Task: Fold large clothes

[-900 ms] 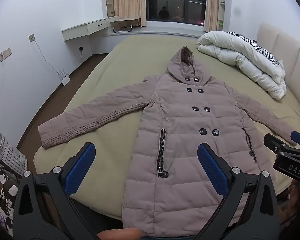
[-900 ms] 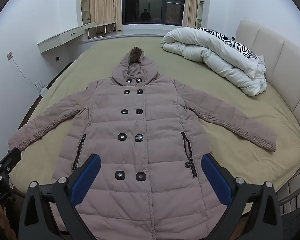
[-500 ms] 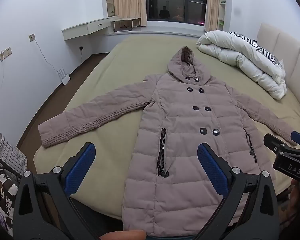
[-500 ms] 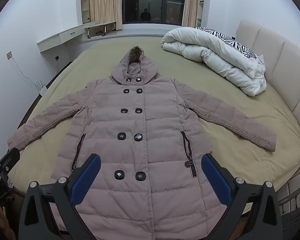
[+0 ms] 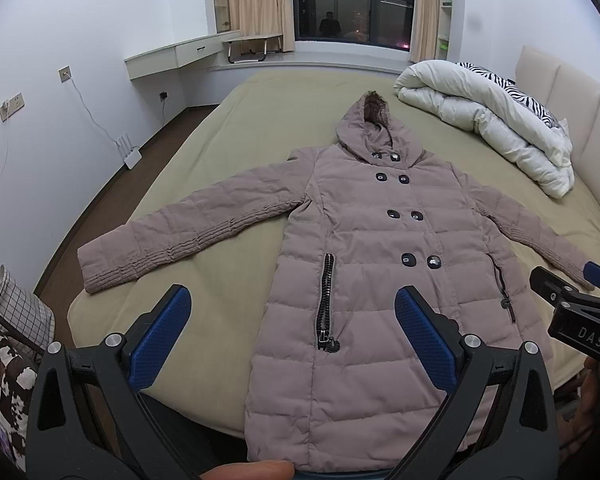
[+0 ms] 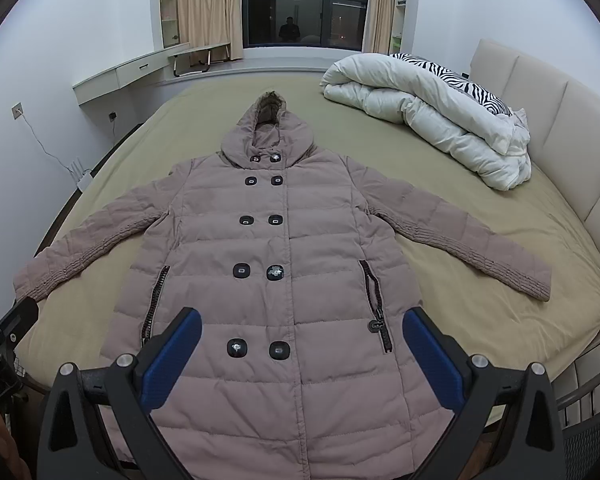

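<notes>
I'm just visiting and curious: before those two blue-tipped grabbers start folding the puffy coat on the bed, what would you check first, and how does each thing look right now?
1. Coat lies flat, front up, buttoned: ok.
2. Both sleeves spread out to the sides, not tucked under: ok.
3. Left gripper open, nothing between its jaws: ok.
4. Right gripper open, nothing held: ok.
5. Bare bed beside the coat for folding; the rolled duvet lies apart from it, near the headboard: ok.
6. Hem sits fully on the bed: cannot tell, the grippers hide the near edge.
</notes>
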Action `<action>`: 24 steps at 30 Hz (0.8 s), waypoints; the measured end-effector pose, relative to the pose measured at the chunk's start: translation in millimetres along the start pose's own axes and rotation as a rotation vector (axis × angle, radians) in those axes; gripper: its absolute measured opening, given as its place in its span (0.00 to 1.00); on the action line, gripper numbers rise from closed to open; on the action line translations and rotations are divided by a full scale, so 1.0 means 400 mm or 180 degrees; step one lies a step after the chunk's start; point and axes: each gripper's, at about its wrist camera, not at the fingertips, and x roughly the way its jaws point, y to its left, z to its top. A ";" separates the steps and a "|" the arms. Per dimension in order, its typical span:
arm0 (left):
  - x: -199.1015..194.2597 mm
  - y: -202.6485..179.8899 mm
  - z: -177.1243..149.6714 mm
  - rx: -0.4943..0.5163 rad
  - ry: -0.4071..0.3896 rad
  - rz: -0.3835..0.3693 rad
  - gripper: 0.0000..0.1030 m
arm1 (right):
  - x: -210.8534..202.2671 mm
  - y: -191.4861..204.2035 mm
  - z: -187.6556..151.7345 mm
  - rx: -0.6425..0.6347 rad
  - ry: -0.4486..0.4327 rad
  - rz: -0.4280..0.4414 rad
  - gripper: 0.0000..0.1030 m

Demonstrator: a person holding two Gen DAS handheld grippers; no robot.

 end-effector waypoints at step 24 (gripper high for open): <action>0.005 0.002 -0.008 -0.0007 0.0010 -0.0007 1.00 | 0.005 0.001 -0.010 -0.0002 0.0011 -0.0005 1.00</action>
